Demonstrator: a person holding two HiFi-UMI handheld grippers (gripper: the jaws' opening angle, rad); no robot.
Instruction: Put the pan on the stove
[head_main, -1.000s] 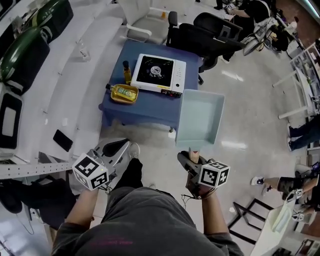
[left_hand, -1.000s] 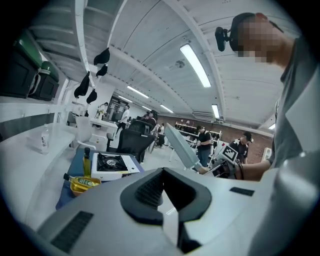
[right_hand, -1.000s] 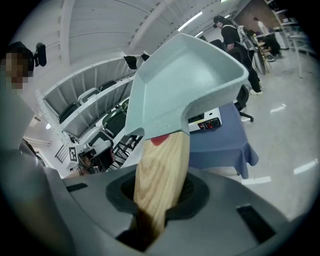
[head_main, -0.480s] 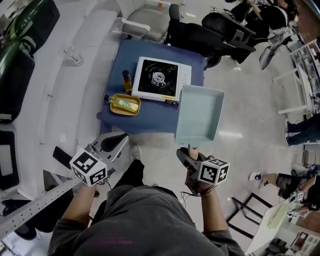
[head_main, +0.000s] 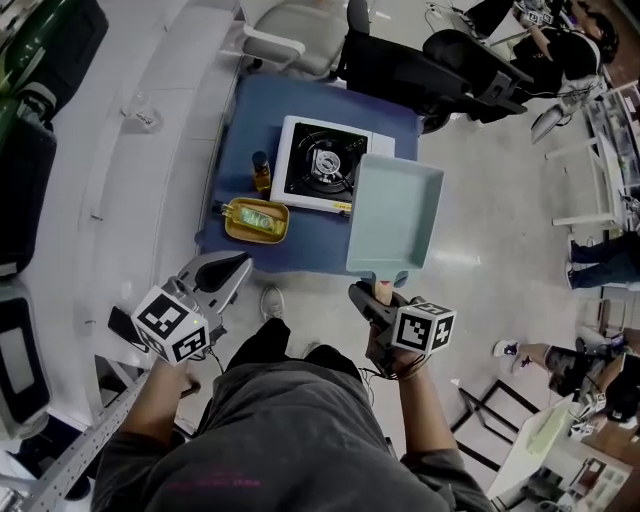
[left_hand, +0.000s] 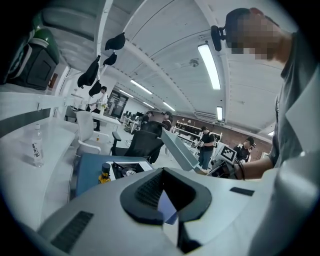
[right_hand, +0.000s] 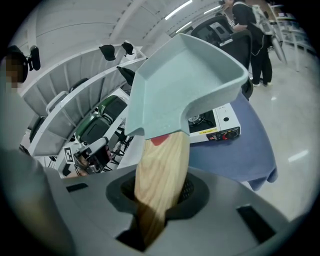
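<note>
A pale green square pan (head_main: 393, 215) with a wooden handle (head_main: 380, 291) hangs in the air, my right gripper (head_main: 376, 300) shut on that handle. In the head view the pan's left edge overlaps the right side of the white portable stove (head_main: 325, 165), which sits on a blue-covered low table (head_main: 240, 120). The right gripper view shows the handle (right_hand: 160, 170) clamped between the jaws and the pan (right_hand: 185, 80) tilted up above the stove (right_hand: 215, 125). My left gripper (head_main: 225, 275) hangs open, holding nothing, near the table's front left corner.
A yellow tray holding an oil bottle (head_main: 257, 220) and a small brown bottle (head_main: 261, 172) stand left of the stove. Black office chairs (head_main: 420, 70) and a white chair (head_main: 290, 25) crowd the table's far side. A white curved counter (head_main: 150, 130) runs along the left.
The right gripper has carried the pan forward and to the left, from beside the table's front right corner to over the stove's right side. The left gripper has stayed low at the left.
</note>
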